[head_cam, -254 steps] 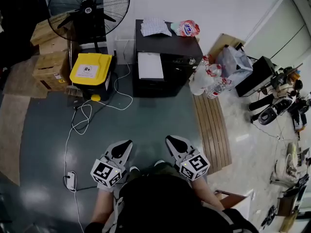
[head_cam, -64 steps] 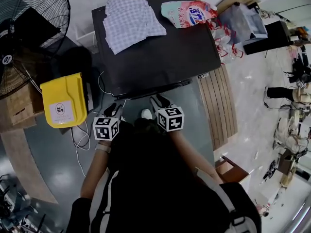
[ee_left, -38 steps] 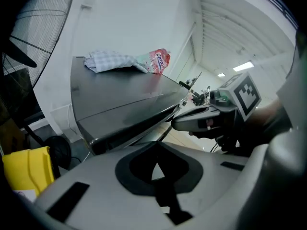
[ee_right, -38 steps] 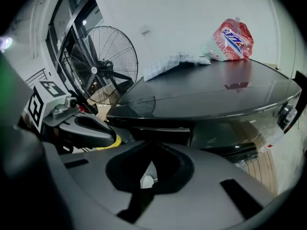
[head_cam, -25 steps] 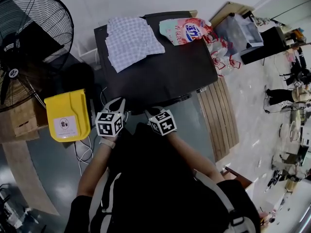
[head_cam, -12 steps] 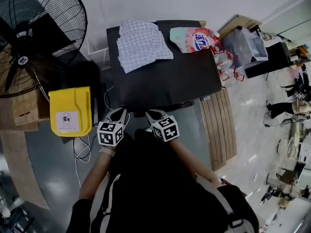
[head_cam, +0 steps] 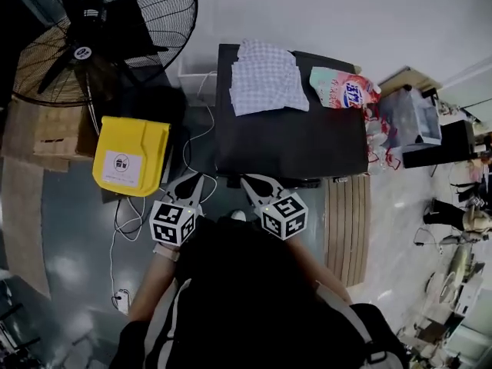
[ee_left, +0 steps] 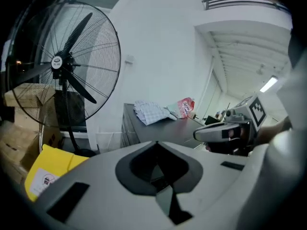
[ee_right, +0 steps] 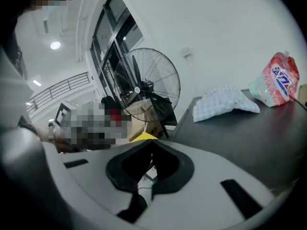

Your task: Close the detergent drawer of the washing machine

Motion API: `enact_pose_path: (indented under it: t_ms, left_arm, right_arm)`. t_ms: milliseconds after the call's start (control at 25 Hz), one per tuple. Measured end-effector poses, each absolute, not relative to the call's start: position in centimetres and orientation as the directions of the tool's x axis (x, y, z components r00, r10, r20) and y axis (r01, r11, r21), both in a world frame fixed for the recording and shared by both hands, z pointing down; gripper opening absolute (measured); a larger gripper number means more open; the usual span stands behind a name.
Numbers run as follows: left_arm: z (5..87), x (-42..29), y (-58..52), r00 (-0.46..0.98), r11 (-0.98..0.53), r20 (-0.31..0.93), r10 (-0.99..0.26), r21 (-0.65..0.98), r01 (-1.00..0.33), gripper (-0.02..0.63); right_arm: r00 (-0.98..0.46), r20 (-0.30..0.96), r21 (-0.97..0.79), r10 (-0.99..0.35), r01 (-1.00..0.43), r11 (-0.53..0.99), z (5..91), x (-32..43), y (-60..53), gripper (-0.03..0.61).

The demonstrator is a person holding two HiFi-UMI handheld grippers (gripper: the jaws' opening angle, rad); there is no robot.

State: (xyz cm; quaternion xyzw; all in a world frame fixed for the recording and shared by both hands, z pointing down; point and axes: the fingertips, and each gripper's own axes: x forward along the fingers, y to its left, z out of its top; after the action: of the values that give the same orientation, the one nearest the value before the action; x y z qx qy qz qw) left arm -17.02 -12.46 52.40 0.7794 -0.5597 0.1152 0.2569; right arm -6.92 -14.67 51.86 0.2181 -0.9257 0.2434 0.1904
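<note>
Washing machine (head_cam: 292,141) stands directly ahead of the person, with a checked cloth (head_cam: 265,79) and a detergent pouch (head_cam: 344,89) on its top. The drawer is presumably on the front face. The head view hides that face under the top's edge, and the gripper views show only the top and one side. Left tongs (head_cam: 195,180) and right tongs (head_cam: 247,181) are fully closed and empty, near that front. Recommendation: lower one, set its closed tips square on the drawer face, and push straight in.

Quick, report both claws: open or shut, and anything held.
Left claw: shut, holding nothing.
Right claw: shut, holding nothing.
</note>
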Motion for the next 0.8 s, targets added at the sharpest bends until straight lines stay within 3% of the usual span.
enact_pose_path:
  t_ms: [400, 800]
  left_arm:
    - [43.2, -21.7, -8.9, 0.199, -0.143, 0.297, -0.934, 0.2, -0.969, 0.011]
    - [37.5, -23.3, -5.9, 0.153, -0.129, 0.187, -0.97, 0.135, -0.982, 0.011]
  right_arm:
    - [-0.93, 0.288, -0.25, -0.231, -0.305, 0.919, 41.6, -11.8, -13.5, 0.017]
    - [-0.972, 0.187, -0.167, -0.139, -0.171, 0.971, 34.5, -15.5, -10.7, 0.017]
